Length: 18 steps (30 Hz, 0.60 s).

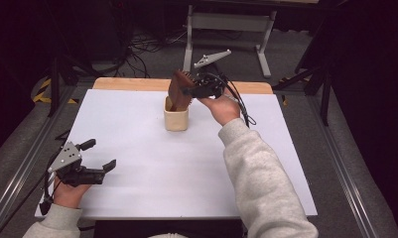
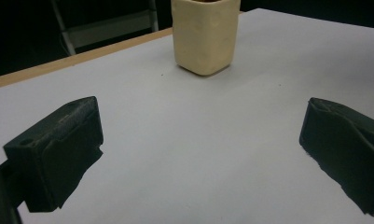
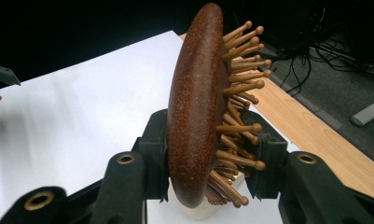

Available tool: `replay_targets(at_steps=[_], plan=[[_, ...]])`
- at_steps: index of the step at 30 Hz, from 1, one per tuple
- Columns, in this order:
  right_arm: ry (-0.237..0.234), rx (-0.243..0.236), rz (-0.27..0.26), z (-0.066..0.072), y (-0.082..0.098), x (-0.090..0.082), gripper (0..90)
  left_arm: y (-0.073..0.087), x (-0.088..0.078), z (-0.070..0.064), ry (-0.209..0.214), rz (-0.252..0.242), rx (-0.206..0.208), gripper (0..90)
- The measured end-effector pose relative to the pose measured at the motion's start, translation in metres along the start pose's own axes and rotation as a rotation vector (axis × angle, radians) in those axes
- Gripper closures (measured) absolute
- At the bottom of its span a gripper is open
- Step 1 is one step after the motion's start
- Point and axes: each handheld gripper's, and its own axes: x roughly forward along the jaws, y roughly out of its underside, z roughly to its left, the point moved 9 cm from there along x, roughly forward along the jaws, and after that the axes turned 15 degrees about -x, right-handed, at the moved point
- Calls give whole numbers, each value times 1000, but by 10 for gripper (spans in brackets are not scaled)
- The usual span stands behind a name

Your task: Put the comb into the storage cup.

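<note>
A brown wooden hairbrush [image 1: 179, 89] with peg bristles stands head-up in a cream cup [image 1: 176, 118] near the table's middle back. My right gripper [image 1: 190, 90] is shut on the brush head from the right. In the right gripper view the pads clamp the brush [image 3: 196, 112] back and bristles, with the cup [image 3: 201, 212] just below. My left gripper [image 1: 98, 154] rests open at the front left of the table, nothing between its fingers. In the left gripper view the cup [image 2: 204, 35] stands ahead, far off, between the spread pads [image 2: 58, 149].
The white table top [image 1: 176, 168] has a wooden strip [image 1: 132, 83] along its far edge. A metal stand [image 1: 226, 29] and cables lie on the floor behind. Rails run along both table sides.
</note>
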Motion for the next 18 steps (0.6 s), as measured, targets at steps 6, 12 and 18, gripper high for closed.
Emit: replay_targets(at_steps=[6, 12, 18], plan=[[-5, 4, 10, 0, 2, 2, 569, 0, 0, 0, 3, 2, -1, 5], [-13, 13, 15, 0, 5, 3, 563, 0, 1, -1, 3, 3, 1, 5], [-22, 16, 23, 1, 8, 6, 552, 1, 1, -1, 2, 5, 2, 5]])
